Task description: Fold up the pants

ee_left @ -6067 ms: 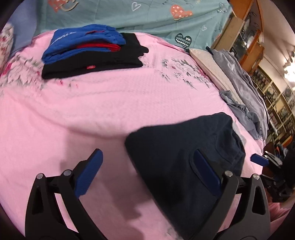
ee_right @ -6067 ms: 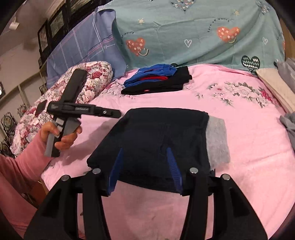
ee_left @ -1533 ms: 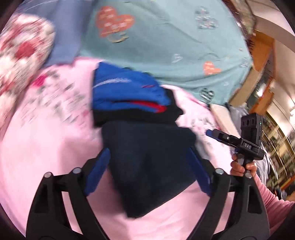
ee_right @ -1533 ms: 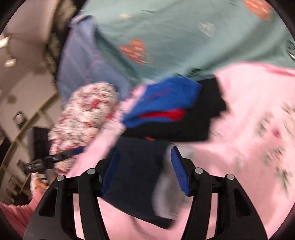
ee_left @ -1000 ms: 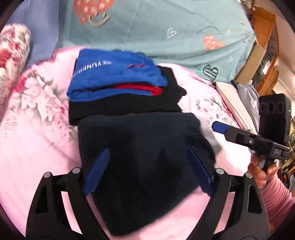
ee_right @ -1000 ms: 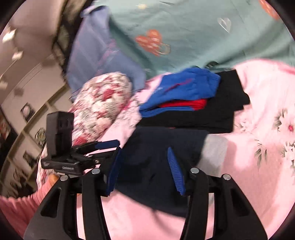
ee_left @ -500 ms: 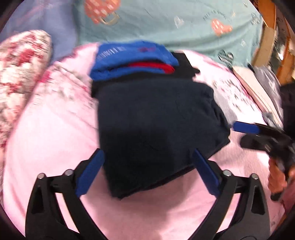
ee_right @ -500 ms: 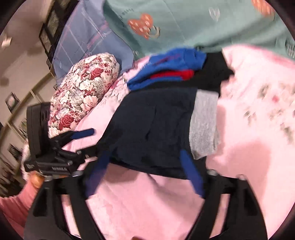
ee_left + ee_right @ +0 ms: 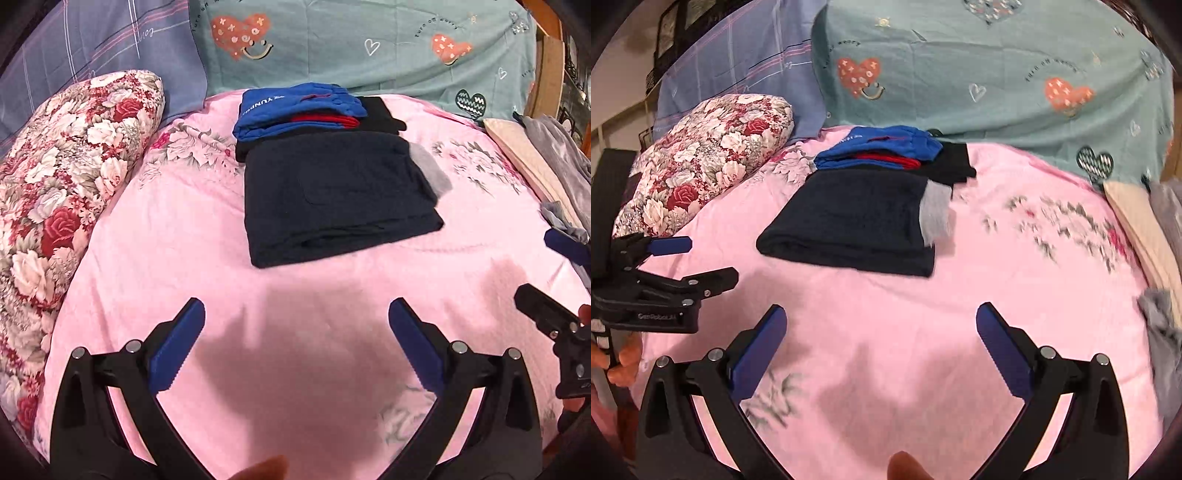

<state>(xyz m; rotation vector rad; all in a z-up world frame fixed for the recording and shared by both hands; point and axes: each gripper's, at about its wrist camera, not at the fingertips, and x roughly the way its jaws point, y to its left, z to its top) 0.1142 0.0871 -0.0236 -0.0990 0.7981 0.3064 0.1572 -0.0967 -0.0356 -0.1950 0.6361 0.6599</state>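
Now the folded dark pants (image 9: 336,195) lie flat on the pink bedspread (image 9: 177,236), set down against the stack of folded clothes (image 9: 299,107) at the head of the bed, with a strip of grey lining (image 9: 936,212) peeking out along one side. A second and a half ago both grippers were closed in around the bundle, carrying it toward the stack; since then each has let go and drawn back. The left gripper (image 9: 295,347) hangs over bare bedspread with its jaws spread wide and nothing between them, and the right gripper (image 9: 881,345) is likewise wide apart and empty, well short of the pants. The flowered pillow (image 9: 62,192) sits untouched to the left, and a heap of grey clothes (image 9: 554,158) waits at the right edge of the bed. This pair looks finished: folded small, squared up reasonably well and parked beside the earlier ones. The exposed grey strip is the only untidy bit, and it could be tucked under. Otherwise the likely next step is reaching to the grey heap for another garment.
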